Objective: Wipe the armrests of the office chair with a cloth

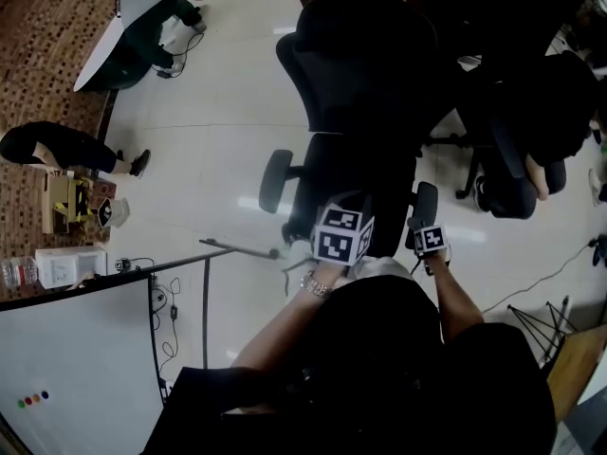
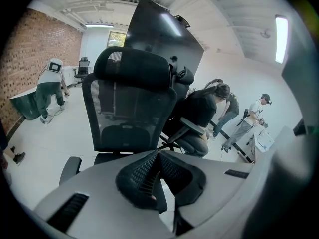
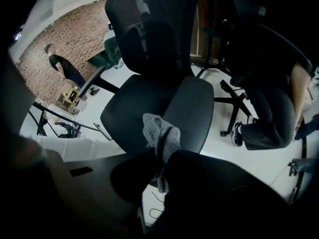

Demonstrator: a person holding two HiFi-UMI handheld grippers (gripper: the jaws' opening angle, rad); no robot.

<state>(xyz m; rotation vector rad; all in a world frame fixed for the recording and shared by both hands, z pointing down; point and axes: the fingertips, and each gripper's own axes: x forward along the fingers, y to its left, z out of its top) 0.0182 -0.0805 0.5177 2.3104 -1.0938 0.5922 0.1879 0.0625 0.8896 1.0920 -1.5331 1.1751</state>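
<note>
The black office chair [image 1: 365, 83] stands just in front of me, its left armrest [image 1: 275, 180] and right armrest [image 1: 424, 205] sticking out on either side of the seat. My right gripper [image 1: 430, 240] hovers just behind the right armrest. In the right gripper view my right gripper [image 3: 162, 156] is shut on a grey cloth [image 3: 160, 133] that pokes up over the chair seat [image 3: 149, 103]. My left gripper [image 1: 341, 235] is held over the seat's front edge. Its jaws [image 2: 158, 156] meet at the tips with nothing between them and face the mesh backrest [image 2: 127, 108].
A person sits in a second black chair [image 1: 531, 131] close on the right. A whiteboard on a stand [image 1: 76, 368] is at the lower left, and a cable [image 1: 550, 273] runs over the floor at right. Other people and a table [image 1: 114, 36] are further off.
</note>
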